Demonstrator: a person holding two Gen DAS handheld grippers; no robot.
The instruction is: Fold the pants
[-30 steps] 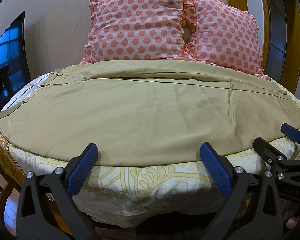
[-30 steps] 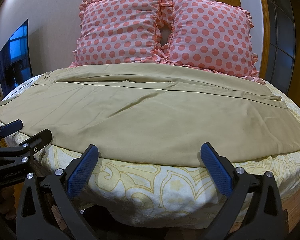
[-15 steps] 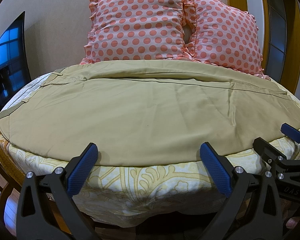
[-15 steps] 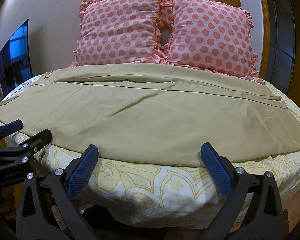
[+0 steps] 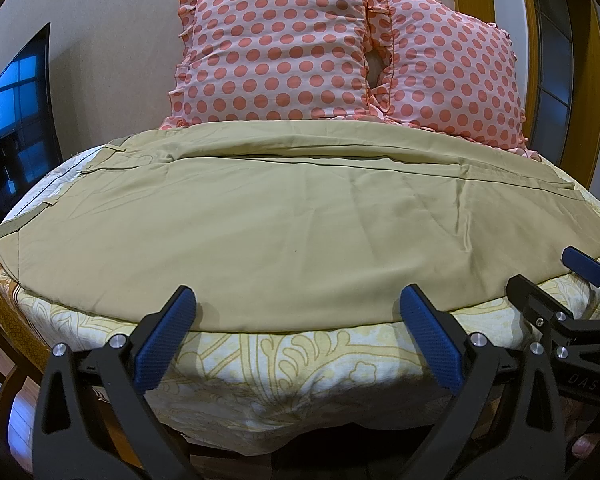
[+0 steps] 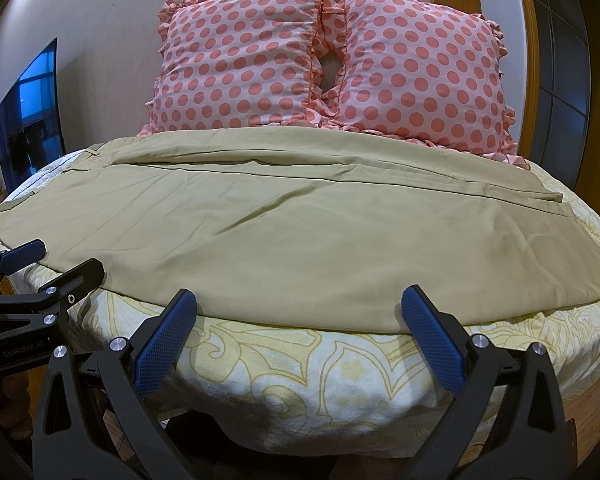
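Khaki pants [image 5: 284, 216] lie flat and sideways across the bed, waistband at the left, leg hems at the right; they also show in the right wrist view [image 6: 300, 232]. One leg lies folded over the other. My left gripper [image 5: 296, 312] is open and empty just short of the pants' near edge. My right gripper [image 6: 298, 312] is open and empty at the same edge, further right. The right gripper shows at the right of the left wrist view [image 5: 548, 276]. The left gripper shows at the left of the right wrist view [image 6: 56, 264].
The bed has a yellow patterned sheet [image 5: 300, 368]. Two pink polka-dot pillows [image 5: 276, 56] [image 6: 416, 68] stand against the wall at the back. A dark screen [image 5: 16, 120] hangs at the left. A wood-framed door [image 6: 560, 80] is at the right.
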